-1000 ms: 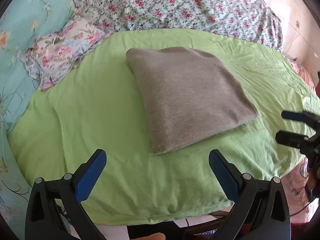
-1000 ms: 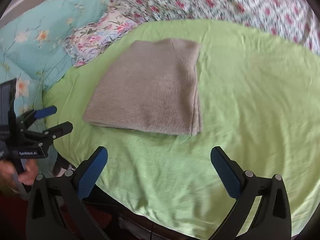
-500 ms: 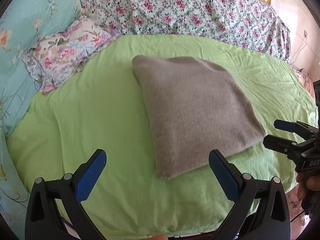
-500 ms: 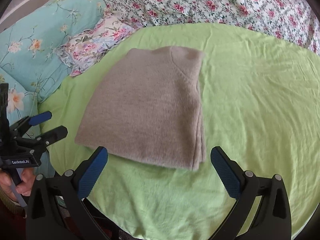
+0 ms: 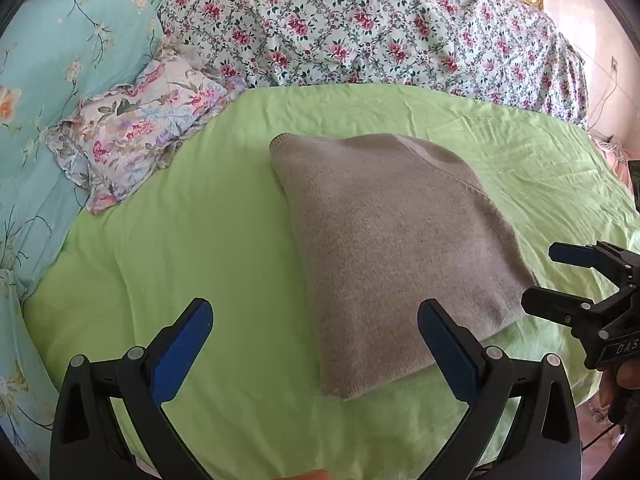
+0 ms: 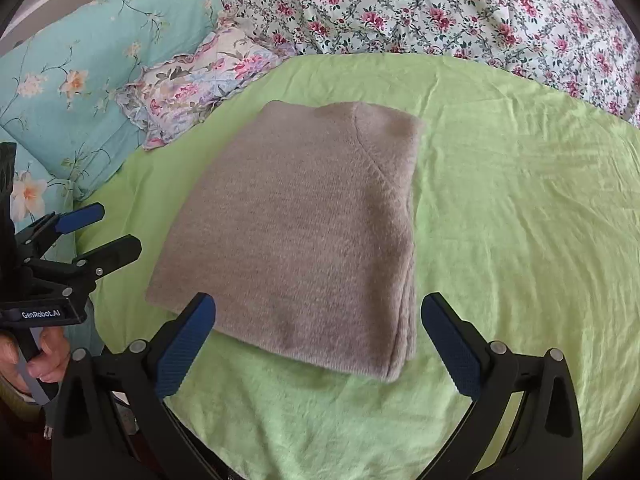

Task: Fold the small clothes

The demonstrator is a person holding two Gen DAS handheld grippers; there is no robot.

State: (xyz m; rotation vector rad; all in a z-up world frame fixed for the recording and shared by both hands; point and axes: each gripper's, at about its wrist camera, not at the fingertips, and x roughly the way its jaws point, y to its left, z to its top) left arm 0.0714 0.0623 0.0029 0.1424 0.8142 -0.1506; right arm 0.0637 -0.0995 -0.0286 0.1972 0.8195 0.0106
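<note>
A taupe knit sweater (image 5: 392,236) (image 6: 304,220) lies folded into a flat rectangle on a lime-green sheet (image 5: 192,240) (image 6: 520,220). My left gripper (image 5: 316,344) stands open over the sheet just short of the sweater's near left corner, holding nothing. It also shows at the left edge of the right wrist view (image 6: 100,232), with a hand on its handle. My right gripper (image 6: 318,336) is open above the sweater's near edge, empty. In the left wrist view it (image 5: 552,276) hovers beside the sweater's right corner.
A ruffled floral pillow (image 5: 140,128) (image 6: 200,84) lies at the sheet's far left. Teal floral bedding (image 5: 52,80) (image 6: 80,80) is piled left of it. A pink-rose quilt (image 5: 360,24) (image 6: 440,4) runs along the back. The bed edge is near both grippers.
Both grippers have moved forward toward the sweater, which now looks larger and nearer in each view. The jaws have stayed open. The sweater has not shifted.
</note>
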